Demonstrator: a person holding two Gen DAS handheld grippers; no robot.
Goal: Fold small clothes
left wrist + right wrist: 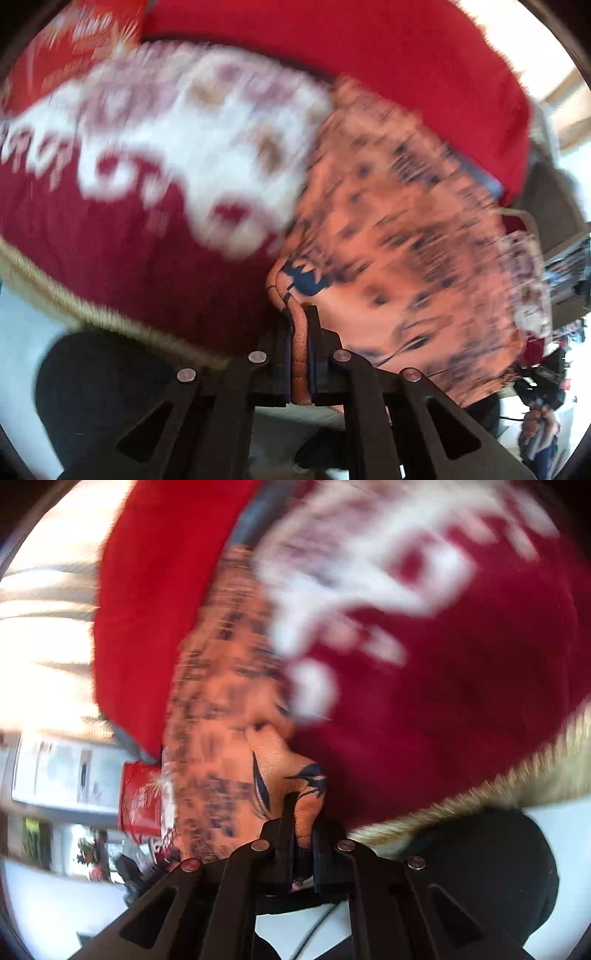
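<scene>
A small orange garment with a dark blue print hangs stretched between both grippers, blurred by motion. My left gripper is shut on one edge of it, the cloth pinched between the black fingers. In the right wrist view the same orange garment runs up and left from my right gripper, which is shut on another edge of it. Both grippers hold it above a dark red cloth with white lettering, also seen in the right wrist view.
A bright red cloth lies beyond the garment, also in the right view. A beige fringe borders the dark red cloth. A black rounded object sits below it. A red printed bag stands at left.
</scene>
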